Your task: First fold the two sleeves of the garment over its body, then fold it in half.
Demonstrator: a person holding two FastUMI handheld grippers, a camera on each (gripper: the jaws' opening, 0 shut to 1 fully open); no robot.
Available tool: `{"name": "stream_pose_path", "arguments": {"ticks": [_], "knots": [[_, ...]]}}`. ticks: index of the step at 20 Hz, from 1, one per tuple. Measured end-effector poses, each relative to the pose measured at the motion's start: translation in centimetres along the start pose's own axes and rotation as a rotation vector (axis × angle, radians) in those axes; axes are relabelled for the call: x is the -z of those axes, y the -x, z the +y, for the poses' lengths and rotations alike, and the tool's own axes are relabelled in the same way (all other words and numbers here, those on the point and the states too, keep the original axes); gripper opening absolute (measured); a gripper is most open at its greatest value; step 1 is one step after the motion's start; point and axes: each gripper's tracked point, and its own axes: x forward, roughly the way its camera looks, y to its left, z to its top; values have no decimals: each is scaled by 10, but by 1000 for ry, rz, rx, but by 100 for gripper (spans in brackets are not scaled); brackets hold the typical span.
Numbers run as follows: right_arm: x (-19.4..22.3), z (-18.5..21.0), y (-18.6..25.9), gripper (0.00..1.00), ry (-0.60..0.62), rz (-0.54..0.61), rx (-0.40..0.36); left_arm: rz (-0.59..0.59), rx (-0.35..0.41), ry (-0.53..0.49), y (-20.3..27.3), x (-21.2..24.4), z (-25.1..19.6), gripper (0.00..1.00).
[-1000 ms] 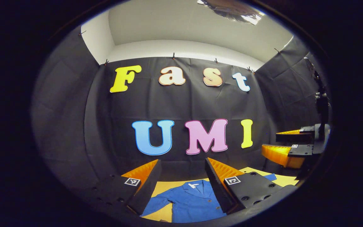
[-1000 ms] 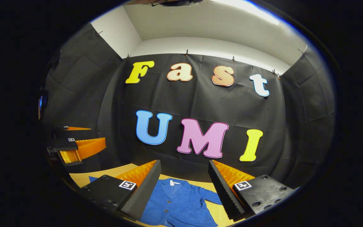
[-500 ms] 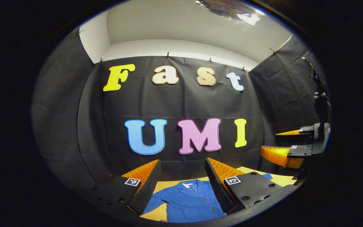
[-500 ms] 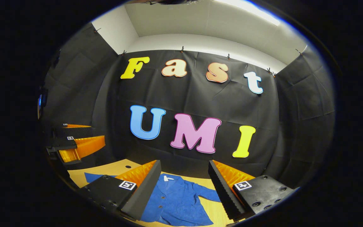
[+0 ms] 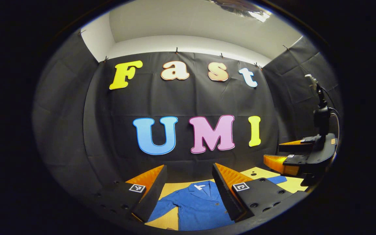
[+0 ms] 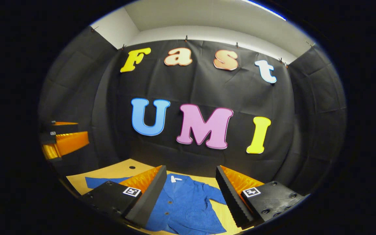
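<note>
A blue button-front jacket (image 5: 196,205) lies flat on the yellow wooden table (image 5: 175,188), collar toward the back wall, sleeves spread out to both sides. My left gripper (image 5: 189,167) hovers open above it, nothing between its fingers. In the left gripper view the right gripper (image 5: 274,154) hangs open at the far right, above the sleeve end (image 5: 276,179). In the right gripper view the jacket (image 6: 184,205) lies below my open right gripper (image 6: 191,168), one sleeve (image 6: 100,181) reaching left and the other sleeve (image 6: 215,197) right. There the left gripper (image 6: 80,132) floats open at the left edge.
Black cloth walls close the booth behind and on both sides. The table (image 6: 119,169) ends at the back wall, with a small dark hole (image 6: 132,167) near its far edge. Bare tabletop borders the jacket.
Both cameras have tipped downward, the right one more, so more table and jacket come into view. Both grippers stay open and hold nothing.
</note>
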Motion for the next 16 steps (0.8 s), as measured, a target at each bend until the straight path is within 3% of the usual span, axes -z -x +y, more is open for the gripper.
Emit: {"name": "stream_pose_path", "arguments": {"ticks": [3, 6, 9, 13, 16], "knots": [[34, -28, -32, 96, -42, 93, 20, 10, -12, -1, -5, 3, -4, 79], [88, -65, -64, 96, 5, 222, 44, 28, -25, -5, -12, 4, -8, 79], [142, -107, -82, 96, -16, 367, 67, 48, -82, -2, -20, 8, -5, 79], [207, -189, -101, 97, -3, 522, 192, 118, -158, -6, -35, 25, -4, 79], [247, -249, -116, 97, -30, 587, 270, 163, -185, 47, -49, 35, -14, 79]]}}
